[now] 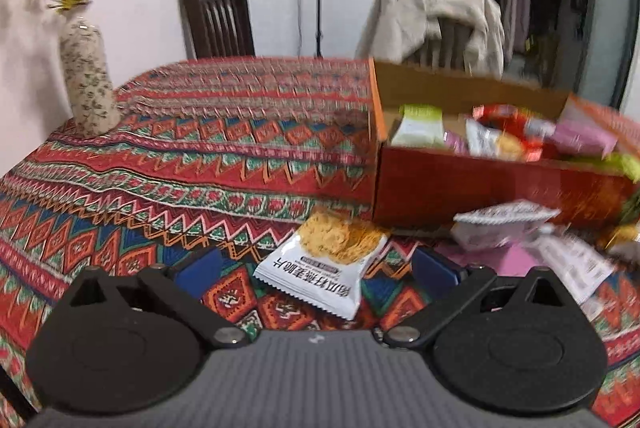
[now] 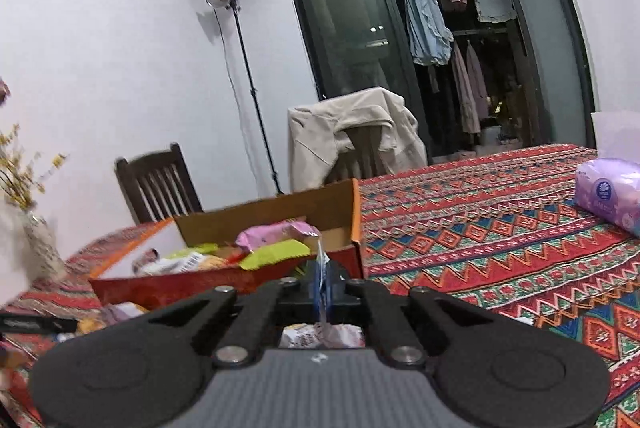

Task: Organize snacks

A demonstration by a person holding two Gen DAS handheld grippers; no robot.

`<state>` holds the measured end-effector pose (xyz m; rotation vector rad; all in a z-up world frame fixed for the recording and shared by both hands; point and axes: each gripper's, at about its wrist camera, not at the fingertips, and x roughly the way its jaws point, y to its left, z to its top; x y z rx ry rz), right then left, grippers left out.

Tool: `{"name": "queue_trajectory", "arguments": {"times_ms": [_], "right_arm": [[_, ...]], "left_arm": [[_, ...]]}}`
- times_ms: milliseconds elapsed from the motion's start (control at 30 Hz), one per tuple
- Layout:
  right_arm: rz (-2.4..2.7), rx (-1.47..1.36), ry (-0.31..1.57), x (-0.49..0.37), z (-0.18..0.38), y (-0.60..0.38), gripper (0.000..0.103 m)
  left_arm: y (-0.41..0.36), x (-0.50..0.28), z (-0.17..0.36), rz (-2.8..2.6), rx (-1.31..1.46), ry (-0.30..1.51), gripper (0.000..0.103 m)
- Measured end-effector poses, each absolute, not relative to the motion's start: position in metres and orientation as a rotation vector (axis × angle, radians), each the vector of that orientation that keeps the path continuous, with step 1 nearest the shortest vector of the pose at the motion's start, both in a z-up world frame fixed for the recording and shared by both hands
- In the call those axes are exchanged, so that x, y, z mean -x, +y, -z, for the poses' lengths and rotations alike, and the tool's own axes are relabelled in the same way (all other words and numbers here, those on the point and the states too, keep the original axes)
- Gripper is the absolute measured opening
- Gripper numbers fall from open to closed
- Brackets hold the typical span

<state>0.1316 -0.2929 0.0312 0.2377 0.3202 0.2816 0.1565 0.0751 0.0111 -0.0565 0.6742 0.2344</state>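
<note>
Left wrist view looks down across a table (image 1: pixel 192 156) covered in a red, blue and green patterned cloth. The left gripper (image 1: pixel 316 274) has its blue-padded fingers (image 1: pixel 200 270) spread wide apart with nothing pressed between them. A white snack packet (image 1: pixel 320 268) printed with golden flakes lies flat on the cloth between those fingers, touching neither. Just beyond it stands an open cardboard box (image 1: pixel 472 188) with a red outer wall, holding a jumble of green, pink, white and red snack packets. More loose packets (image 1: pixel 504 224) lie on the cloth in front of the box, to the right. A speckled vase (image 1: pixel 88 84) with yellow flowers stands at the far left of the table.

Right wrist view shows the right gripper (image 2: pixel 321 284) with its fingers pressed together on the thin edge of a small wrapper (image 2: pixel 320 264), which stands upright between them, lifted in front of the box (image 2: pixel 224 278). A purple tissue pack (image 2: pixel 608 192) rests on the table at the far right, well apart from the box. Two chairs stand behind the table, one draped with a beige jacket (image 2: pixel 352 132).
</note>
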Motion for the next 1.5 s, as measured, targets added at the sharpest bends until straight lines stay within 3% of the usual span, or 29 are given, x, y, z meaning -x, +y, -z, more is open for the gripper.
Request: {"name": "queue_trajectory", "arguments": {"times_ms": [400,433,567,667,1500], "right_arm": [[-0.253,-0.242,0.411,-0.146,-0.022,-0.292,0.004],[-0.244,-0.241,0.419,-0.147,-0.021,-0.292,0.005],[-0.228,-0.242,0.430,-0.149,-0.018,-0.292,0.007],[-0.227,-0.234,0.429,-0.149,-0.018,-0.291,0.006],[-0.253,-0.175,0.316,-0.128,-0.054,-0.282,0.003]], "left_arm": [[0.097,-0.189,0.011,-0.225,0.078,0.745,0.102],[0.097,-0.189,0.011,-0.219,0.077,0.737,0.097],[0.092,-0.184,0.006,-0.178,0.073,0.692,0.052],[0.093,-0.179,0.004,-0.155,0.096,0.672,0.046],[0.065,-0.136,-0.062,-0.103,0.092,0.426,0.045]]}}
